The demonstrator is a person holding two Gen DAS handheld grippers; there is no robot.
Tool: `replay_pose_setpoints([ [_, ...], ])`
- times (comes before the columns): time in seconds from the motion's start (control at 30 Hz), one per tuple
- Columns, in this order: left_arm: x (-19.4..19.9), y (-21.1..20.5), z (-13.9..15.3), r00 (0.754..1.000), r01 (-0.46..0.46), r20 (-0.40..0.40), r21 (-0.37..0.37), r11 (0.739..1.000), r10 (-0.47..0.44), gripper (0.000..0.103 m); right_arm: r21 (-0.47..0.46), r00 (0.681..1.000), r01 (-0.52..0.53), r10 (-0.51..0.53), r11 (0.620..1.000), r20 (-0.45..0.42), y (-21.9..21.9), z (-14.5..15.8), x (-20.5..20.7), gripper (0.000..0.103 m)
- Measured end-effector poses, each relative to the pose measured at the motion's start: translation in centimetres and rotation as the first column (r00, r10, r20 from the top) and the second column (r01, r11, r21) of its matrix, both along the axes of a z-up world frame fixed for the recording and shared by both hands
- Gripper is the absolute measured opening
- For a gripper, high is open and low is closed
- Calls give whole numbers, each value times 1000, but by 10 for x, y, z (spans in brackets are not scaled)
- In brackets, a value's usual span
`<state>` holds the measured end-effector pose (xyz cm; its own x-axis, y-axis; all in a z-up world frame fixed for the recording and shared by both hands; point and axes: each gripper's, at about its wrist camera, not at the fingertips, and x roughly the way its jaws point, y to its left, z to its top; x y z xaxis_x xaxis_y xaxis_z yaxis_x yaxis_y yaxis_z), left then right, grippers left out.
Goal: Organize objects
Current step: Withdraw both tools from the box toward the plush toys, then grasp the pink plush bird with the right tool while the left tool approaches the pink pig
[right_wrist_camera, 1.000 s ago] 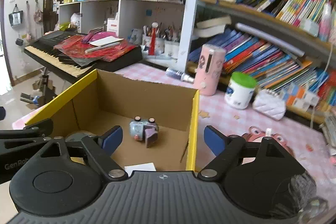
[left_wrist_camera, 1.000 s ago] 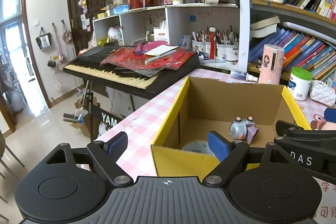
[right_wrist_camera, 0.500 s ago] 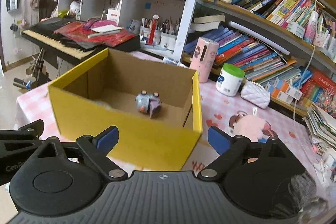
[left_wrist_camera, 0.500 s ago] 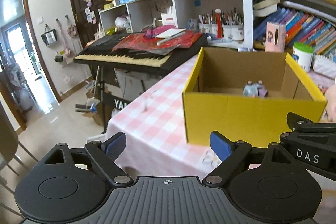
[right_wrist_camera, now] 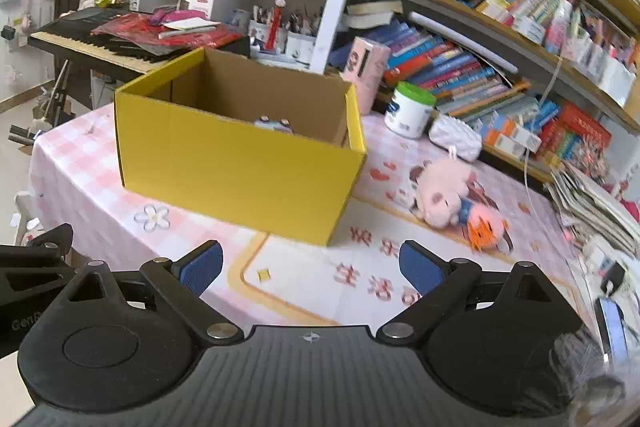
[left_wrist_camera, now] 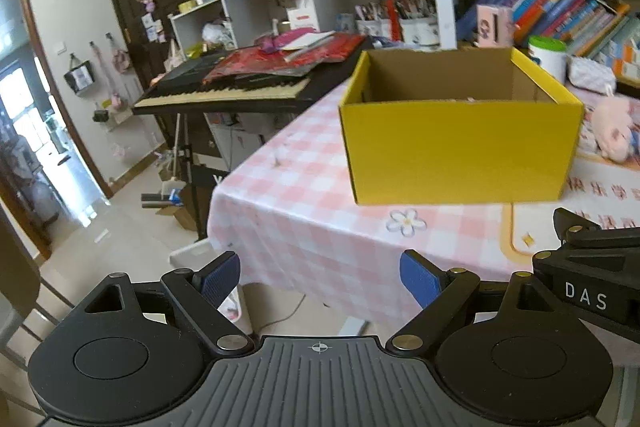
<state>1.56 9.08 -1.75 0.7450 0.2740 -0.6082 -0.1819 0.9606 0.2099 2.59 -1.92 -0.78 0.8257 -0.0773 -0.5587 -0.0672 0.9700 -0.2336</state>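
While both tools hang short of the bench edge, the yellow cardboard box point(right_wrist_camera: 240, 163) stands open-topped on the pink checked cloth of the bench point(left_wrist_camera: 304, 211), well apart from either tool. The left tool point(left_wrist_camera: 320, 277) has its blue pads spread wide with only cloth and floor showing between them. The right tool point(right_wrist_camera: 310, 267) has just been opening its jaws, which stand wide with nothing between them but the printed mat on the bench.

Inside the box, a small grey toy point(right_wrist_camera: 274, 125) peeps above the near wall in the right wrist view; the left wrist view shows only the box's brown inner walls. To the right of the box, a pink plush toy point(right_wrist_camera: 444, 195) lies on the bench. Behind it are a white jar with a green lid point(right_wrist_camera: 412, 109) and a pink carton point(right_wrist_camera: 366, 71), near the crowded bookshelves point(right_wrist_camera: 500, 39). A keyboard point(left_wrist_camera: 224, 93) piled with red papers sits left of the bench.
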Motion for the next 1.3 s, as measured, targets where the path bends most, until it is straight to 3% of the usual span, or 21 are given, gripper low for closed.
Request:
replay_pose_setpoints([
  [0.5,-7,-41,-11,979,198,-49,-12,980,-198,89,15,982,184,-183,983,-45,-48,-8,-27,98],
  [1.03,8,-124,-16,897,433,-75,-37,901,-435,89,12,910,412,-411,911,-65,-132,-10,-40,98],
  [1.3,25,-149,-13,886,457,-67,-33,889,-458,89,15,901,432,-430,902,-64,-159,-9,-26,99],
])
